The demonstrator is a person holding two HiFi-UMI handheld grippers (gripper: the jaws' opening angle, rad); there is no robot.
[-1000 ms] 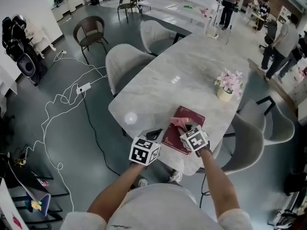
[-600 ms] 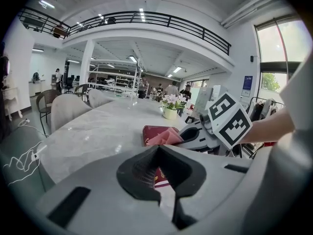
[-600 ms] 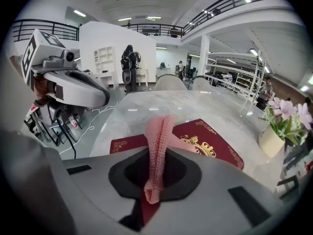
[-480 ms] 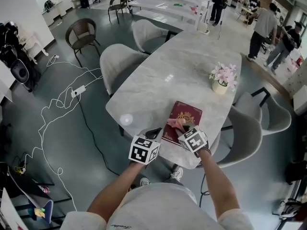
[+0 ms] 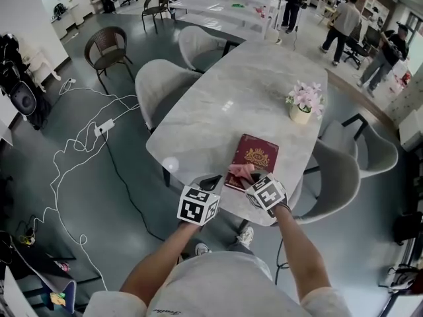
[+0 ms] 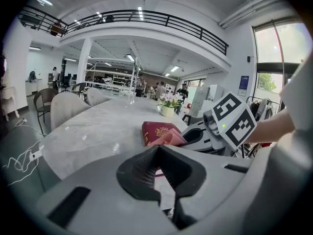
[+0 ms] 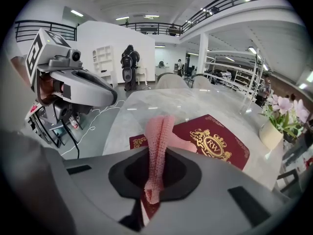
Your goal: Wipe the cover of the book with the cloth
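Right gripper view shows the pink cloth (image 7: 159, 141) pinched in the right hand-held gripper (image 7: 155, 177) and draped over the near edge of the book (image 7: 215, 143), which lies flat on the desk (image 7: 161, 106). Left gripper view alone shows the left hand-held gripper (image 6: 160, 153) closed on nothing, just beside the book. A second ago the cloth sat further up the cover.
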